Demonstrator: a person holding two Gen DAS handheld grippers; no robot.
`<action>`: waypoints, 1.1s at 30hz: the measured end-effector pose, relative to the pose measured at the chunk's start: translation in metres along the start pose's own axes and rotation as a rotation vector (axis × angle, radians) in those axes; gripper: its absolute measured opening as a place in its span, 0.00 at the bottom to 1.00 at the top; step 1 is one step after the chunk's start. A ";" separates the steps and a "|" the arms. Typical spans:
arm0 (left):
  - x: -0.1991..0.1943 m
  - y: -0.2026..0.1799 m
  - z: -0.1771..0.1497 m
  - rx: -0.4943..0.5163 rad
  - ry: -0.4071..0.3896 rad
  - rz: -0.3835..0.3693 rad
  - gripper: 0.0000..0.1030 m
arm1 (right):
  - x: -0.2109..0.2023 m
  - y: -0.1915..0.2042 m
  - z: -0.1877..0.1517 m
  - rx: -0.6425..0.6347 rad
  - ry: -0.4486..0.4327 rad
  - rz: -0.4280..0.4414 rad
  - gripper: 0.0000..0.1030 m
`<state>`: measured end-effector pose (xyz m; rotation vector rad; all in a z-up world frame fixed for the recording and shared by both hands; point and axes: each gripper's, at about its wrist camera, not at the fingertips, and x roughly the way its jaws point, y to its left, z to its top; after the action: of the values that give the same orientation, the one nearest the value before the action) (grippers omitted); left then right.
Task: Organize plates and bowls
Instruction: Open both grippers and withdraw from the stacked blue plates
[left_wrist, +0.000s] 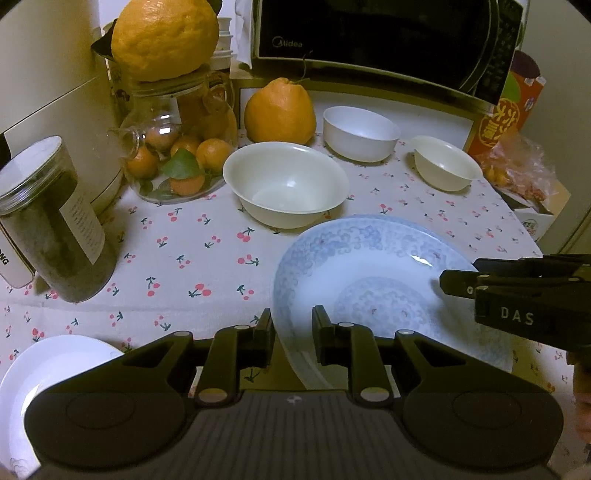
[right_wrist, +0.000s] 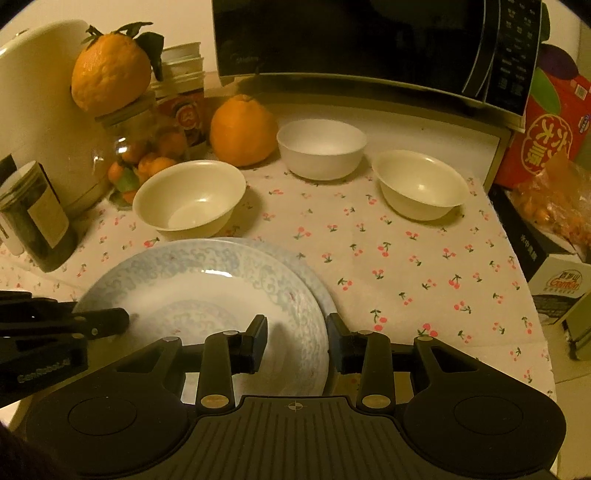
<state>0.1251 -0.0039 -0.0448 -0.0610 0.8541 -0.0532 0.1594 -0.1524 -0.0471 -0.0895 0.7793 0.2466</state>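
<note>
A blue-patterned plate (left_wrist: 369, 266) (right_wrist: 207, 284) lies slightly offset on a second, similar plate (right_wrist: 295, 258) on the cherry-print tablecloth. My left gripper (left_wrist: 293, 341) is shut on its left rim. My right gripper (right_wrist: 297, 341) straddles its right rim with a gap beside the inner pad, so it is open. Each gripper shows in the other view: the right gripper (left_wrist: 460, 275) and the left gripper (right_wrist: 110, 321). Behind the plates stand a large cream bowl (left_wrist: 286, 184) (right_wrist: 188, 195), a white bowl (left_wrist: 360, 133) (right_wrist: 321, 147) and a small cream bowl (left_wrist: 443, 164) (right_wrist: 419, 184). A plain white plate (left_wrist: 48, 365) sits at the near left.
A microwave (left_wrist: 376, 37) spans the back. On the left stand a glass jar of oranges (left_wrist: 177, 158) topped by a big citrus, and a dark jar (left_wrist: 55, 221). Another citrus (left_wrist: 279, 114) sits behind the bowls. A red box (right_wrist: 546, 140), a snack bag and cartons crowd the right edge.
</note>
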 end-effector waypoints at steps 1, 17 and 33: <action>0.000 0.000 -0.001 0.002 -0.002 -0.003 0.20 | 0.000 0.000 0.000 0.000 0.000 0.002 0.35; 0.005 -0.005 -0.003 0.029 0.041 -0.060 0.45 | -0.013 -0.025 0.008 0.138 -0.028 0.022 0.65; -0.028 0.004 -0.007 0.111 -0.016 -0.047 0.91 | -0.025 -0.017 0.005 0.128 -0.021 0.044 0.89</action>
<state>0.1020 0.0018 -0.0289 0.0221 0.8329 -0.1439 0.1499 -0.1722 -0.0260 0.0514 0.7753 0.2383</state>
